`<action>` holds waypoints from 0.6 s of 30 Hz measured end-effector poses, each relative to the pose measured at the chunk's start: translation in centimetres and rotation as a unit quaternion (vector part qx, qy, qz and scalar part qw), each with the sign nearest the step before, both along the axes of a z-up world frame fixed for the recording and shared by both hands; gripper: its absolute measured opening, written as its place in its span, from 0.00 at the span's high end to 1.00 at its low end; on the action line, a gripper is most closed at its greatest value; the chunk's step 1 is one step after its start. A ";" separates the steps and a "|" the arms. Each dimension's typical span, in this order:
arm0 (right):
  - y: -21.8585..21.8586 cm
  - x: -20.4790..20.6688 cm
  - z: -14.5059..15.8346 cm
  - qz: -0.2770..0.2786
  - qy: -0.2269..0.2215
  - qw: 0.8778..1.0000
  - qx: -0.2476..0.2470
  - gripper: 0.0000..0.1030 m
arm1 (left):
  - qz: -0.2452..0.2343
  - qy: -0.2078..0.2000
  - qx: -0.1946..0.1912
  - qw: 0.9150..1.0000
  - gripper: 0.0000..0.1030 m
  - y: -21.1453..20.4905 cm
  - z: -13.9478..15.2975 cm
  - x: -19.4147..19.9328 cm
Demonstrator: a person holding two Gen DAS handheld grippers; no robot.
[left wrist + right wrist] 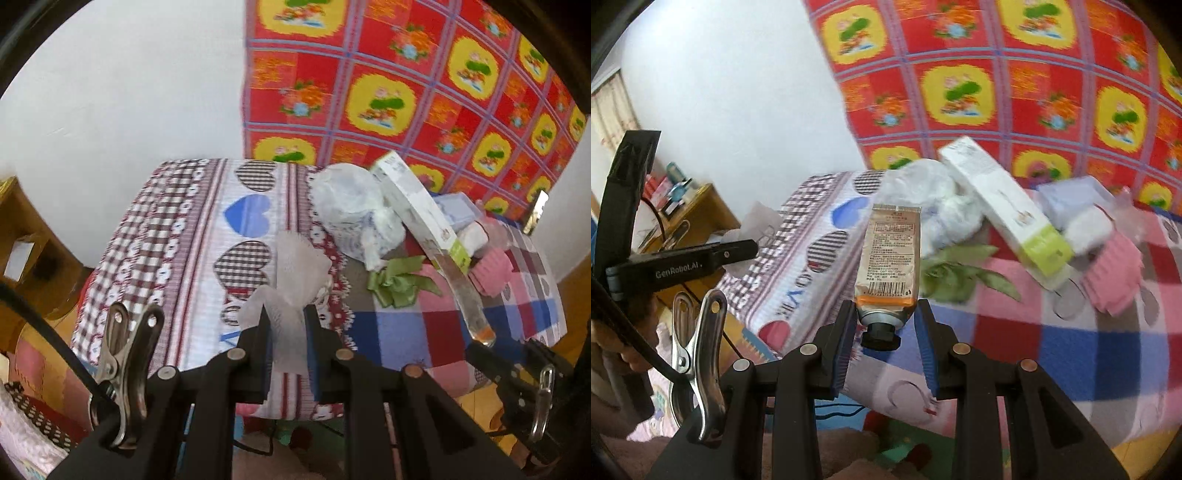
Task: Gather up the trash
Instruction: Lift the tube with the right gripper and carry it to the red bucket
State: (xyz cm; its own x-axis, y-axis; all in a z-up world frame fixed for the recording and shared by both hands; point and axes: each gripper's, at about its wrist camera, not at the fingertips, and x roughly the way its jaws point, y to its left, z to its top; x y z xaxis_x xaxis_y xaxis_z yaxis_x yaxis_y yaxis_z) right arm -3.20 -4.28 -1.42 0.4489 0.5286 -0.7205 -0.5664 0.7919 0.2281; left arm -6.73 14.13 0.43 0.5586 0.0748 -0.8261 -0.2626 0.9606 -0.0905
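With the left tool (286,325) pinching a mesh scrap (295,266) and the right tool (886,321) clamping a tube (892,254) above the bed (177,240), carry both steadily, keeping grips firm.

On my feed both wrist views are bright and evenly lit by soft, diffuse light; I see no hard shadows and no glare. The fisheye bends straight lines hard toward the dark, vignetted corners. Motion blur smears the red patterned cloth (1015,92) and the bedspread (207,236), more in the right view; the near black fingers (258,350) stay sharp.
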 end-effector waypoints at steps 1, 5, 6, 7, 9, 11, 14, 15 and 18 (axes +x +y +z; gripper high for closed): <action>0.6 -0.1 0.1 0.007 -0.002 1.000 -0.001 0.68 | 0.007 -0.003 0.001 1.000 0.85 0.4 0.1 -0.4; 3.5 -0.5 0.6 0.046 -0.014 0.999 -0.009 0.68 | 0.036 -0.011 -0.005 0.999 0.85 2.6 0.2 -1.9; 4.3 -0.6 0.7 0.053 -0.014 0.998 -0.010 0.68 | 0.043 -0.012 -0.007 0.999 0.85 3.1 0.2 -2.2; 5.1 -0.7 0.9 0.059 -0.014 0.998 -0.011 0.68 | 0.050 -0.014 -0.009 0.999 0.85 3.7 0.2 -2.5; 6.6 -0.8 1.1 0.071 -0.013 0.997 -0.013 0.68 | 0.063 -0.016 -0.013 0.998 0.85 4.9 0.1 -3.4; 8.1 -1.0 1.3 0.082 -0.017 0.996 -0.016 0.68 | 0.075 -0.018 -0.014 0.997 0.85 6.1 0.1 -4.2; 11.2 -1.0 1.6 0.098 -0.015 0.995 -0.019 0.68 | 0.091 -0.020 -0.016 0.995 0.85 8.2 0.0 -5.3; 12.1 -1.0 1.7 0.104 -0.013 0.994 -0.019 0.68 | 0.096 -0.021 -0.015 0.995 0.85 8.9 0.0 -5.6; 15.4 -1.0 1.7 0.118 -0.013 0.993 -0.024 0.68 | 0.112 -0.022 -0.015 0.993 0.85 11.5 -0.1 -6.3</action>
State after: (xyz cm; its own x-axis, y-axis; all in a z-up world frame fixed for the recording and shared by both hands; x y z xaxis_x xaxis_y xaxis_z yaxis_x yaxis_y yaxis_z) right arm -4.21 11.11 0.29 0.3349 0.5874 -0.7367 -0.7431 0.6454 0.1768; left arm -13.07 25.59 0.34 0.5657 0.1765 -0.8055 -0.4643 0.8755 -0.1342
